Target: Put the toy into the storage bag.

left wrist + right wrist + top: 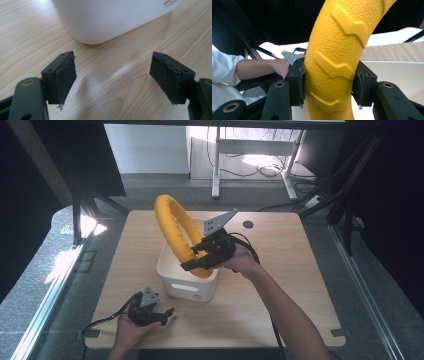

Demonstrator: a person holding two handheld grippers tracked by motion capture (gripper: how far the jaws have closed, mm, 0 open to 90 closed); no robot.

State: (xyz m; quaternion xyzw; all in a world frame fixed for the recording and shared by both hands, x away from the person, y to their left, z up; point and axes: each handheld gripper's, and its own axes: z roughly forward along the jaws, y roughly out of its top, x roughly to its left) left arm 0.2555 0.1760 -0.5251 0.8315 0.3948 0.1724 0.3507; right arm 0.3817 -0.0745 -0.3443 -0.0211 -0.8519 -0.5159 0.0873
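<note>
Wooden table (280,285) on grey carpet (40,285); right hand-held gripper (202,261) clamps yellow ring (172,227), left hand-held gripper (167,315) released.

We take the white bin (187,276) as our landmark. Above it, the way down is blocked: the yellow ring (176,231) stands on edge, its lower arc over the bin's right side, pinched between the jaws of the right gripper (197,261), which crowds that side. We see a little open room over the bin's left half. In front of the bin and to its left, the left gripper (112,76) sits low on the table (280,285), jaws spread wide with bare wood between them, the bin's rounded corner just ahead. To the bin's right and behind it the tabletop lies open.
</note>
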